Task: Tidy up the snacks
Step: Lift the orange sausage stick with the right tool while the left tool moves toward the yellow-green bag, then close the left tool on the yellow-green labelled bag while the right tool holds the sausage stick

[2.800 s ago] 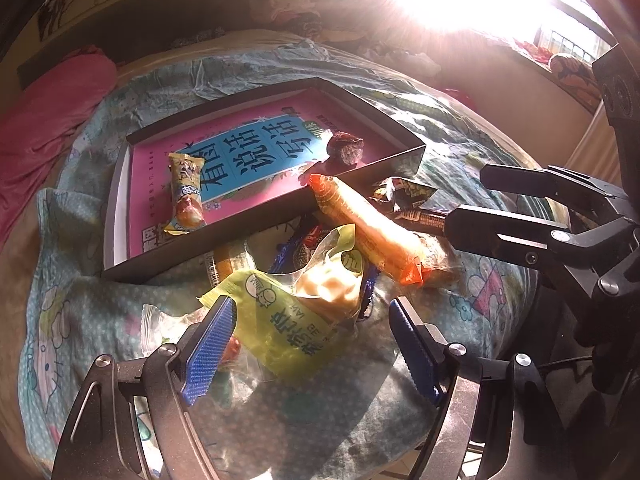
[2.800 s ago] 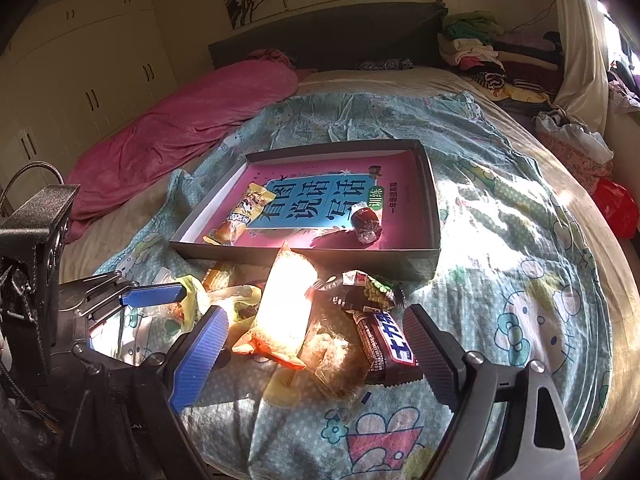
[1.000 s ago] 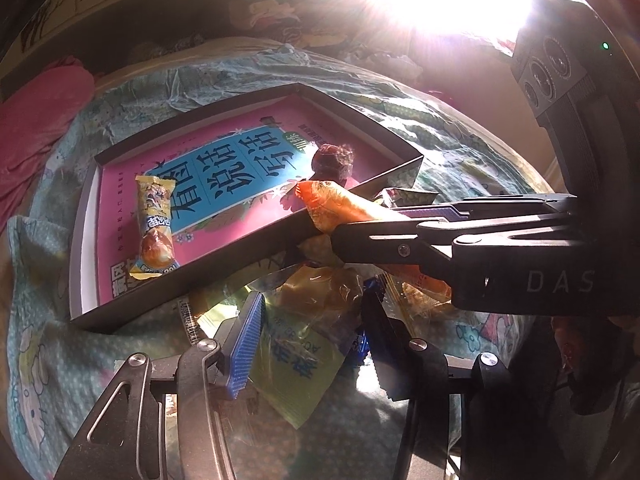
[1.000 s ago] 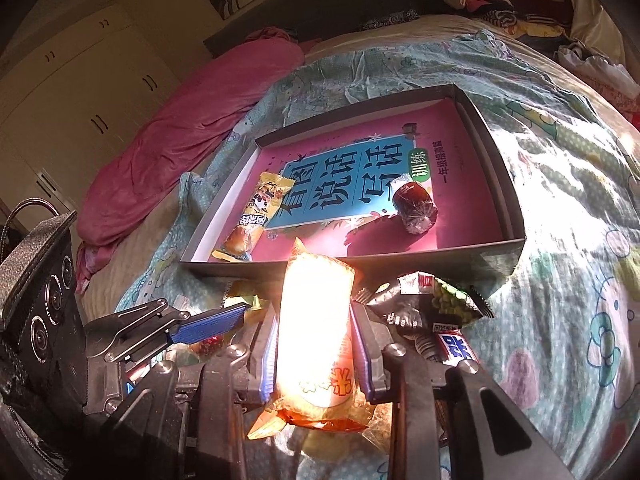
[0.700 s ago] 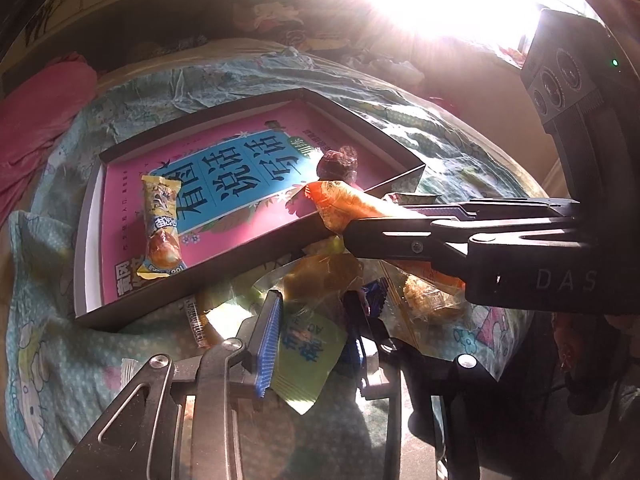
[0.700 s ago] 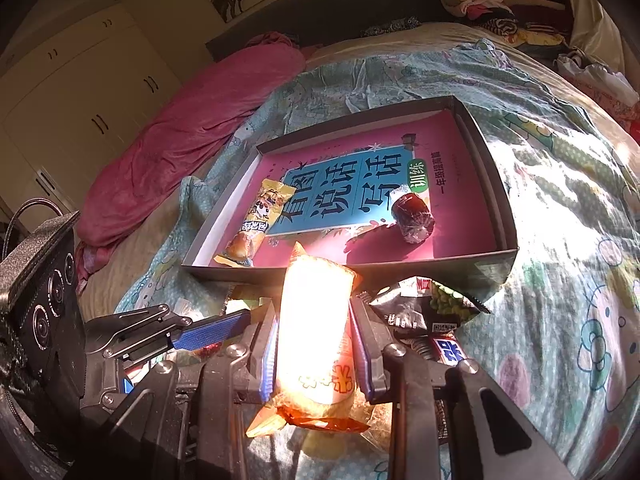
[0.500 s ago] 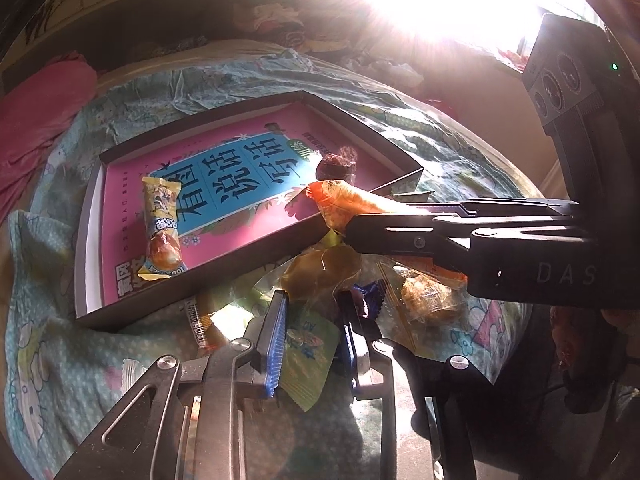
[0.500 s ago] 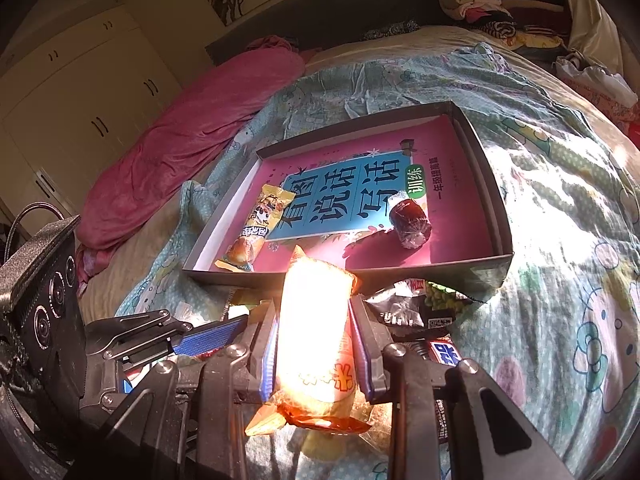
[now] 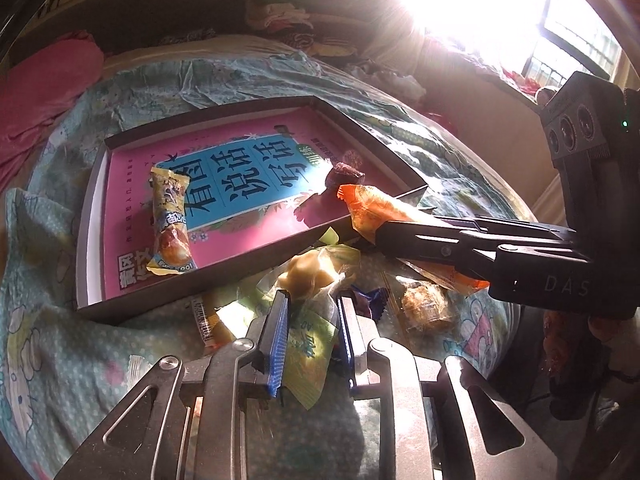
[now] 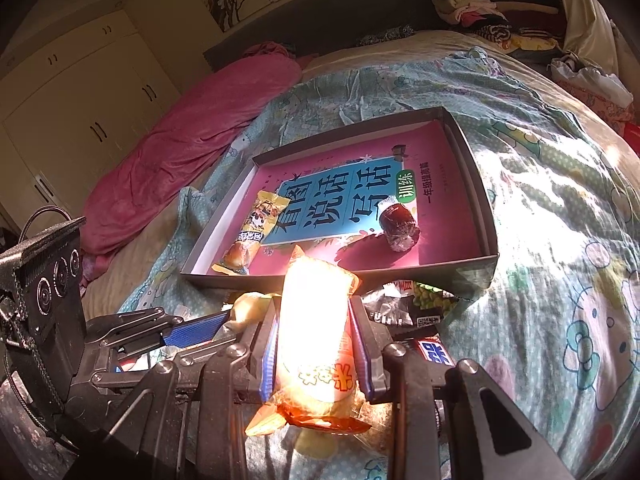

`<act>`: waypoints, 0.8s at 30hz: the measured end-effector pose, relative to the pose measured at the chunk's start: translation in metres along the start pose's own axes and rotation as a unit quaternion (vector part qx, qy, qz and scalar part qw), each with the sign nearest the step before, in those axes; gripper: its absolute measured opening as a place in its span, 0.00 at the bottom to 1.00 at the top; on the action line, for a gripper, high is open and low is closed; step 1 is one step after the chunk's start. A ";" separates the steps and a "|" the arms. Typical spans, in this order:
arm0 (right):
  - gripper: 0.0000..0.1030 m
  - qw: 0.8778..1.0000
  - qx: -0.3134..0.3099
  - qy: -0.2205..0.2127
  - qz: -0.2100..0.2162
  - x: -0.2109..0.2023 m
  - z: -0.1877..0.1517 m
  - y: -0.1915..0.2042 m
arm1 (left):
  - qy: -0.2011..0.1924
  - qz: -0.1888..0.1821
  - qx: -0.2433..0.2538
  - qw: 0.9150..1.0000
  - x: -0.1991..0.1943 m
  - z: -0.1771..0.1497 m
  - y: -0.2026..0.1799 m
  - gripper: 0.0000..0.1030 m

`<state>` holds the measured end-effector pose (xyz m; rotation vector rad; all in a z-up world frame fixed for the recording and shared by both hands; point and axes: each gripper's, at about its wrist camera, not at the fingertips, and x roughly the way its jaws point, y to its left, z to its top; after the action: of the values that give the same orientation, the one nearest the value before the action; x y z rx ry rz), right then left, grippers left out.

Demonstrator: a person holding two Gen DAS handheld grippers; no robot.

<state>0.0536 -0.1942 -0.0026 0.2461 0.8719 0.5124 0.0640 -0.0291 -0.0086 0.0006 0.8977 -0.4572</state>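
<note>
A shallow dark box (image 9: 248, 256) (image 10: 490, 220) with a pink and blue book as its floor lies on the bed. It holds a yellow snack bar (image 9: 170, 220) (image 10: 256, 232) and a dark wrapped candy (image 9: 346, 174) (image 10: 398, 224). My right gripper (image 10: 314, 320) is shut on a long orange snack pack (image 10: 316, 328) (image 9: 372, 208), held above the box's near wall. My left gripper (image 9: 312, 312) is shut on a yellow-green pastry pack (image 9: 312, 280), lifted a little off the snack pile in front of the box.
Loose snacks lie before the box: a brown cake in clear wrap (image 9: 424, 306), a blue wrapper (image 9: 370, 298), a black and green packet (image 10: 416, 304), a chocolate bar (image 10: 434, 354). A pink quilt (image 10: 192, 140) lies left. Clothes (image 10: 492, 0) pile at the back right.
Both grippers came down on the pile and shut, the right on the orange pack, the left on the pastry pack. Both packs have risen slightly toward the box.
</note>
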 end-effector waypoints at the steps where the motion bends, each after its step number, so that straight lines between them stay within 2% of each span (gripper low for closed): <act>1: 0.31 1.000 0.000 0.000 0.002 0.000 0.000 0.000 | -0.001 -0.002 -0.002 1.000 -0.001 0.000 0.001 0.22; 24: 0.31 1.000 -0.006 -0.029 0.008 -0.010 0.011 0.007 | -0.062 -0.006 -0.056 0.996 -0.036 0.013 0.030 0.14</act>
<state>0.0540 -0.1935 0.0137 0.2567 0.8101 0.5231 0.0662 0.0093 0.0209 -0.1340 0.7995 -0.4138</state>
